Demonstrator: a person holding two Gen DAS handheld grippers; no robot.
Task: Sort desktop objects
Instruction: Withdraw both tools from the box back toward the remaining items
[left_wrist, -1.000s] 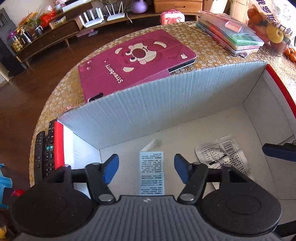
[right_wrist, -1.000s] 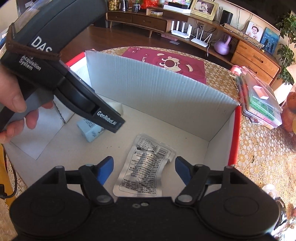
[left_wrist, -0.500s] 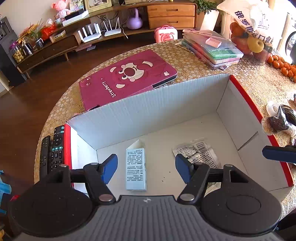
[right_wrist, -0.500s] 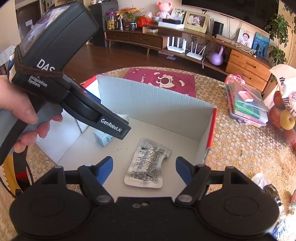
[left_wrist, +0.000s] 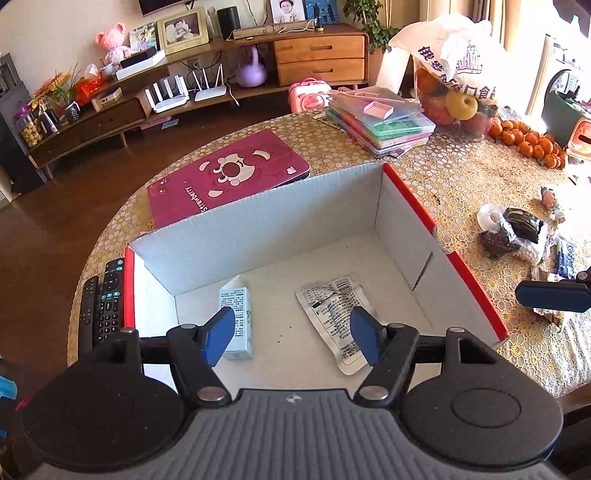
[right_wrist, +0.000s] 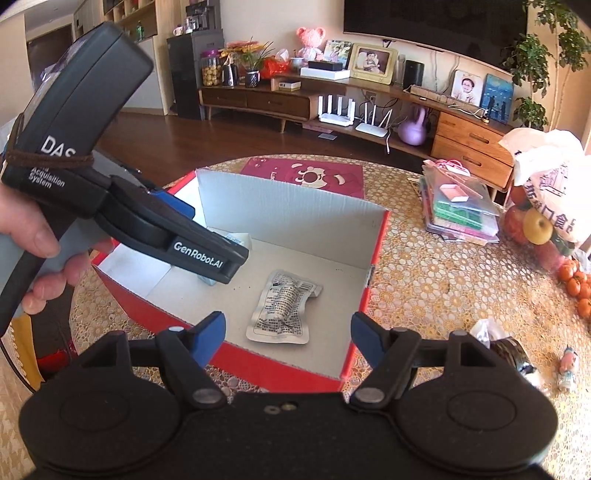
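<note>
above the red cardboard box (left_wrist: 461, 266) on the round table both grippers hang empty, so i judge that the step in hand is the pause between two picks: the small blue-white carton (left_wrist: 236, 317) and the silver foil sachet (left_wrist: 336, 314) already lie flat on the box floor, well apart from each other. the left gripper (left_wrist: 291, 334) has its jaws wide apart and holds nothing; its blue pads (left_wrist: 219, 334) touch neither the carton nor the sachet. the right gripper (right_wrist: 288, 338) is also spread wide, empty, over the near wall of the box. the next move, i think, calls for a turn to the right, toward the loose clutter (left_wrist: 517, 236) of small packets near the box, which is not yet sorted. the two remote controls (left_wrist: 101, 306) just beside the left wall may also wait for sorting. these packets look soft and crinkly, so the grip should be taken low and gently
</note>
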